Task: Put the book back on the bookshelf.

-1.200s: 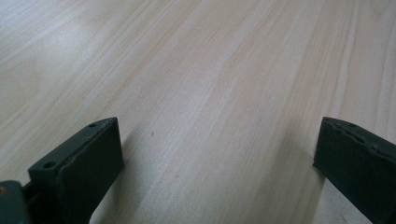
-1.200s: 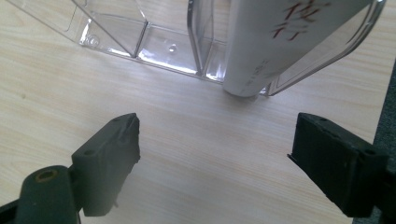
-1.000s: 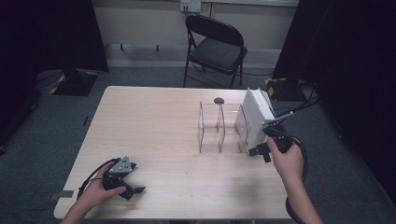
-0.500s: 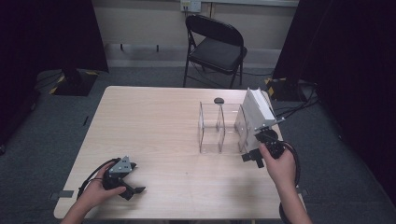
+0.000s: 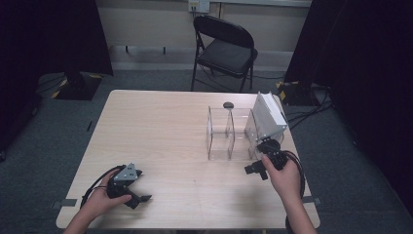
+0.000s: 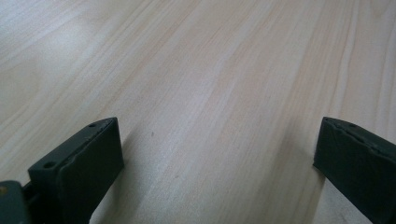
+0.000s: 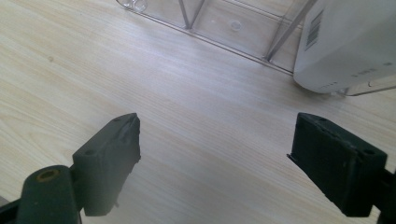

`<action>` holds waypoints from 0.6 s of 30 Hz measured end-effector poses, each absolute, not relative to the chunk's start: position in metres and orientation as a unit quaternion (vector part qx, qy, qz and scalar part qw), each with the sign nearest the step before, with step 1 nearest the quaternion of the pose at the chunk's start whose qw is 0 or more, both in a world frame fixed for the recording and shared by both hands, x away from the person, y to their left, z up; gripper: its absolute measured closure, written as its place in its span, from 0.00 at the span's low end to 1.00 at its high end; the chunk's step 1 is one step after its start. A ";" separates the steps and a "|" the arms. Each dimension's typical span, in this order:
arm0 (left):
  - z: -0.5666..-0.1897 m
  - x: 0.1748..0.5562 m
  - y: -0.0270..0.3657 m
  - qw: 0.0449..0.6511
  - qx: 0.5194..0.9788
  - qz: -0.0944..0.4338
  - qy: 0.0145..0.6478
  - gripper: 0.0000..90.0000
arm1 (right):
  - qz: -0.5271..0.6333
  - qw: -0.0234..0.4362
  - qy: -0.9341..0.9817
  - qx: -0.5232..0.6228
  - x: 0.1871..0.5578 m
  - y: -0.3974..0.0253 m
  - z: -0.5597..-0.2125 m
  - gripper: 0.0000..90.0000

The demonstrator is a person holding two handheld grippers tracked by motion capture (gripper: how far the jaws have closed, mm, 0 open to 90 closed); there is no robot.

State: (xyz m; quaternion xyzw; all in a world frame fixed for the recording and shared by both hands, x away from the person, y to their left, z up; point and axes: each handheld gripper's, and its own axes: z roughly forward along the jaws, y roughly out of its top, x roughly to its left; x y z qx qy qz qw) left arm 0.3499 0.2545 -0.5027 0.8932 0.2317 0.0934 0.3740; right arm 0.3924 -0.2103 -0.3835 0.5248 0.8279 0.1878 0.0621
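White box (image 5: pixel 269 116) leans tilted in right end of clear organizer (image 5: pixel 229 134), far right of table (image 5: pixel 160 126). Right gripper (image 5: pixel 257 165) just beside, jaws released, box ahead-right. Left gripper (image 5: pixel 132 194) well apart, jaws released.

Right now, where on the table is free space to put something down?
The table's whole left half is bare, from the far edge down to the left gripper. The middle front strip between both grippers is also free. It is crowded on the right: clear organizer, white box, right gripper.
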 end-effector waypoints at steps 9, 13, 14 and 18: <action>-0.503 0.350 0.254 0.376 0.892 0.093 0.233 0.01 | 0.198 0.054 0.835 0.511 0.389 -0.200 -0.391 0.17; -0.503 0.350 0.254 0.376 0.892 0.093 0.233 0.01 | 0.205 0.058 0.840 0.498 0.387 -0.196 -0.396 0.17; -0.503 0.350 0.254 0.378 0.891 0.092 0.233 0.01 | 0.208 0.055 0.840 0.498 0.387 -0.195 -0.398 0.17; -0.503 0.350 0.254 0.377 0.892 0.092 0.233 0.01 | 0.209 0.053 0.845 0.490 0.384 -0.189 -0.404 0.18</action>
